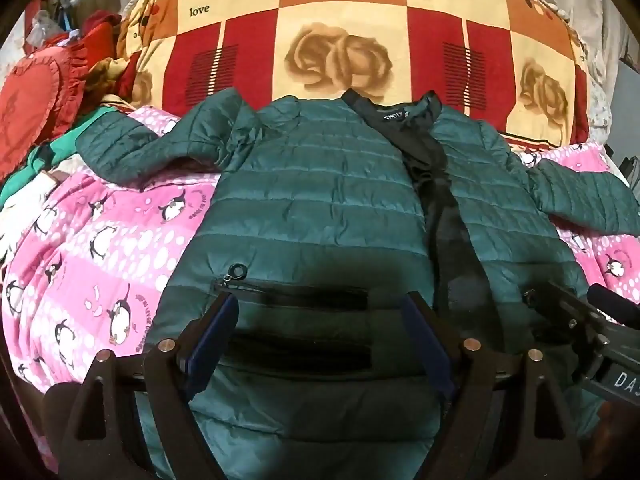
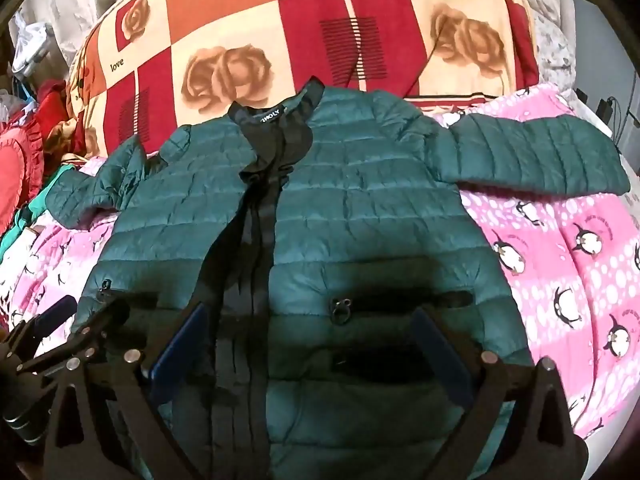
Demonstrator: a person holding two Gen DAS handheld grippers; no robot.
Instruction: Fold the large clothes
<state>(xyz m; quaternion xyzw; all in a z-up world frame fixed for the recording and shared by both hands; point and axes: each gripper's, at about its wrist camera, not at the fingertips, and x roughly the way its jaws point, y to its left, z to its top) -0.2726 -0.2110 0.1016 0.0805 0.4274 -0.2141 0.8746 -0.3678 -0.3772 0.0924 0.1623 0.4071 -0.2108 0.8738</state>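
A dark green quilted jacket (image 1: 320, 200) lies face up and spread flat on a pink penguin-print quilt (image 1: 100, 248), its collar toward a large checked rose-print blanket (image 1: 340, 20) bundled just beyond it. Taking the jacket as the landmark and going left to right: off its left sleeve (image 1: 132, 148) sits a red frilled cushion (image 1: 36, 100) with a heap of red and teal cloth beside it, at the edge of the quilt. The left sleeve lies out sideways on the quilt, bent and creased. Over the jacket's left front panel, near the zipped pocket (image 1: 292, 294) with its ring pull, hovers the left gripper (image 1: 320, 320), released, its blue-padded fingers (image 1: 216, 336) spread wide above the fabric and gripping nothing. The black zipper band (image 1: 436, 184) runs down the jacket's middle from the collar label, the front lying partly open there. Over the right front panel, around the second pocket's ring pull (image 2: 340, 308), hovers the right gripper (image 2: 316, 344), likewise released with its fingers (image 2: 436, 344) wide apart and empty; whether either touches the cloth cannot be told. The right sleeve (image 2: 536, 156) stretches out flat across the quilt, away from the body. Beyond it the pink quilt continues, with grey cloth (image 2: 556, 40) past the blanket's right edge.
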